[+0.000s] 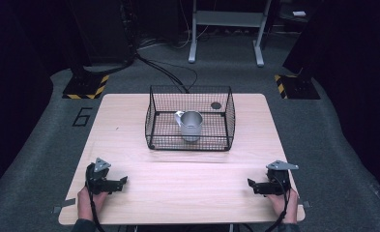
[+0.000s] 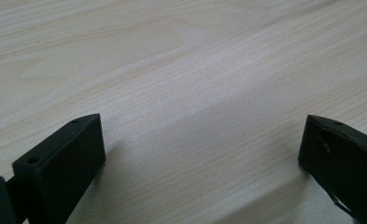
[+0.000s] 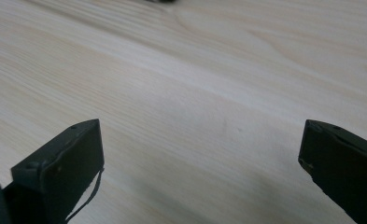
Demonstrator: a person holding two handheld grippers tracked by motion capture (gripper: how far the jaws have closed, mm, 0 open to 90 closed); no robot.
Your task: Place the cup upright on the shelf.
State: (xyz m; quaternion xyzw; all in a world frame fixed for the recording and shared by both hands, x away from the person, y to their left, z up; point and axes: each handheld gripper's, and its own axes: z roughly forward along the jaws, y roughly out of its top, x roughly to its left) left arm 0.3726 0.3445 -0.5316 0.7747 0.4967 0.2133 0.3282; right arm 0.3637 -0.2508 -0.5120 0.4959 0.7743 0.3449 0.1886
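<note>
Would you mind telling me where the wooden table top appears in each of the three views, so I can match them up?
High view: the wooden table top spans the middle, carrying the wire basket with the metal cup; the left gripper and right gripper rest near its front corners.
Left gripper view: it runs as pale grain between and beyond the open jaws.
Right gripper view: likewise.
Shared landmark: the light wood grain.

Lab test cell. Hazard-striped stand bases [image 1: 86, 88], floor cables [image 1: 166, 72], grey carpet [image 1: 332, 145]. Dark surround, lone wooden table [image 1: 187, 193].
</note>
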